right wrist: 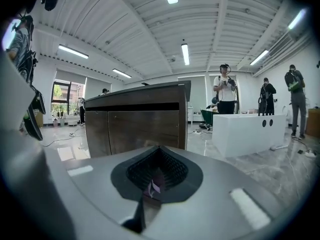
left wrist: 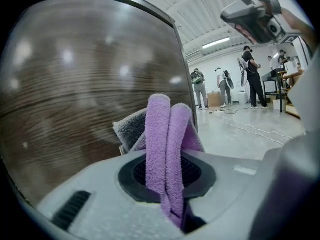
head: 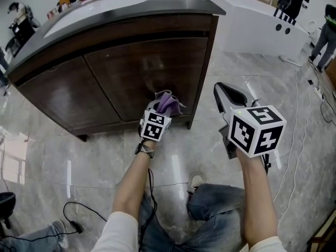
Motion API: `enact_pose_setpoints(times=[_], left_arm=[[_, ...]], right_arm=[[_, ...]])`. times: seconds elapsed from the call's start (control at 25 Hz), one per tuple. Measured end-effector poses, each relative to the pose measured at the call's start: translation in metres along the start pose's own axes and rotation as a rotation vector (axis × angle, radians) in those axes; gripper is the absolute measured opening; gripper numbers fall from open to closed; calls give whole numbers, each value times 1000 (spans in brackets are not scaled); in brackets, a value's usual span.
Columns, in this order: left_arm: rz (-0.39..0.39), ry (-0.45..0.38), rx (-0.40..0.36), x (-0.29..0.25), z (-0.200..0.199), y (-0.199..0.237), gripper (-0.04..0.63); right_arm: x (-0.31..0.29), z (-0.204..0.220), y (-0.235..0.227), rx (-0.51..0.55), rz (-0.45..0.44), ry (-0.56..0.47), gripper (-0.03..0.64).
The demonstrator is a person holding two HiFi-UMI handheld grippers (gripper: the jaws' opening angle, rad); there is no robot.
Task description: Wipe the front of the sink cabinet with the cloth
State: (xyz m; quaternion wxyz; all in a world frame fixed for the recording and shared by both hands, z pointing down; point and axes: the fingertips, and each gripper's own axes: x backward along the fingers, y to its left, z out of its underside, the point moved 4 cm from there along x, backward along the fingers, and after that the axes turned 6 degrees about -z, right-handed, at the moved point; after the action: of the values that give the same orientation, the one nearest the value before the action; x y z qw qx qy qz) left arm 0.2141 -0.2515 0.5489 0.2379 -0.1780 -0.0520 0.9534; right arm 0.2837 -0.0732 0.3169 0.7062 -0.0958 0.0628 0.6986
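Glossy marble floor fills the lower half of the head view. A dark wooden sink cabinet stands in the upper left, with a pale basin set in its grey top. To the upper right, apart from the cabinet, stands a white counter.

Near the centre of the head view, the left gripper is clamped on a purple cloth. The cloth is pressed against the low part of the cabinet's right-hand door, close to the bottom right corner. In the left gripper view the cloth rises in two folded ridges from between the closed jaws of the left gripper. A grey fold of it shows to the left, and the wood grain of the door is directly behind.

At centre right, the right gripper is held above the floor, beside the cabinet and clear of it. Its jaws are together. In the right gripper view, a tiny lilac fleck sits where they meet, too small to identify. Several people stand in the background of that view.
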Motion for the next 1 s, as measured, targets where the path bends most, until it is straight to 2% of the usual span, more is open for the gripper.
enact_pose_setpoints(times=[0.28, 0.44, 0.64, 0.76, 1.0], left_arm=[[-101, 37, 28, 34, 37, 55, 49], [-121, 72, 85, 39, 66, 71, 51], [-148, 63, 82, 32, 75, 67, 49], [-135, 100, 57, 17, 86, 51, 51], [-108, 110, 59, -10, 86, 18, 51]], right_arm=[[-12, 0, 18, 26, -45, 11, 6], [-13, 3, 16, 37, -45, 23, 6], [-7, 4, 10, 36, -33, 22, 6], [-2, 4, 5, 29, -23, 18, 6], [10, 1, 0, 20, -3, -3, 6]])
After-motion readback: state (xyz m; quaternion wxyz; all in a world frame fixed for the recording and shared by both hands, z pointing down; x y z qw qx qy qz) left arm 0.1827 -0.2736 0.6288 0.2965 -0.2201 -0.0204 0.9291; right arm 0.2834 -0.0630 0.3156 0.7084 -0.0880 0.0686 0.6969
